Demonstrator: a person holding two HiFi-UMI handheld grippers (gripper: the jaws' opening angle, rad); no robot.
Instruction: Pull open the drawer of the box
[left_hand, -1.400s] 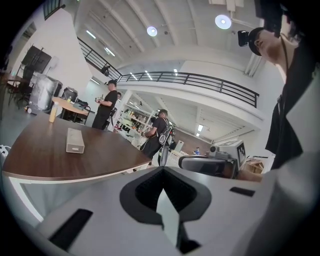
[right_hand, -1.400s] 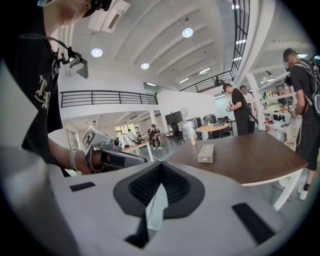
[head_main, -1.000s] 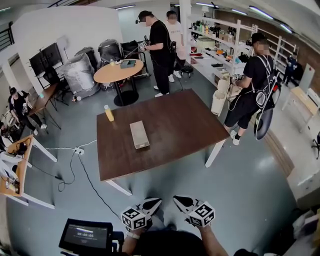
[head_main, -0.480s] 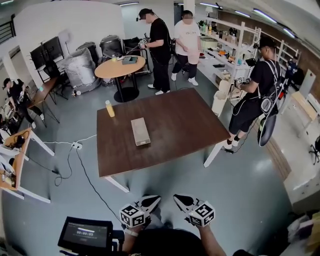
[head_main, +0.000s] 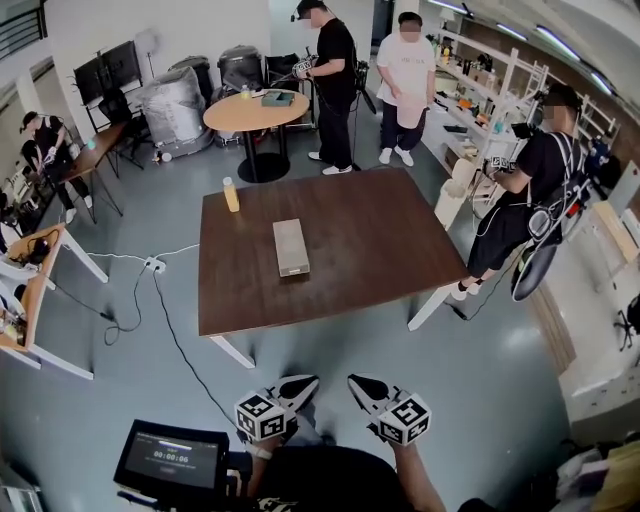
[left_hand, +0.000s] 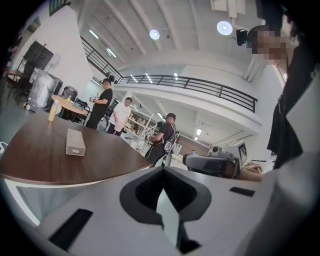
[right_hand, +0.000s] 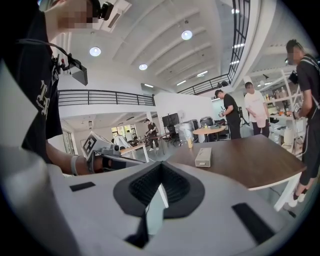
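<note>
The dark wooden table (head_main: 380, 240) stands well ahead of me across open floor, and I am not yet within reach of it. On its tabletop the box (head_main: 291, 247) lies a little left of the middle, well in from every edge, with its long side running from the far edge toward the near edge. In the left gripper view the short end turned toward me shows what looks like a small pull, so I take that to be the drawer front; it sits flush with the box, so the drawer reads as closed. My left gripper (head_main: 297, 387) and right gripper (head_main: 366, 388) hang side by side low in front of my body, far from the table, each with its jaws brought together and nothing between them. A yellow bottle (head_main: 231, 194) stands at the far left corner of the tabletop, apart from the box. By my reckoning nothing of the task is done: I have to get to the near edge, steady the box, grip the pull and draw it out
</note>
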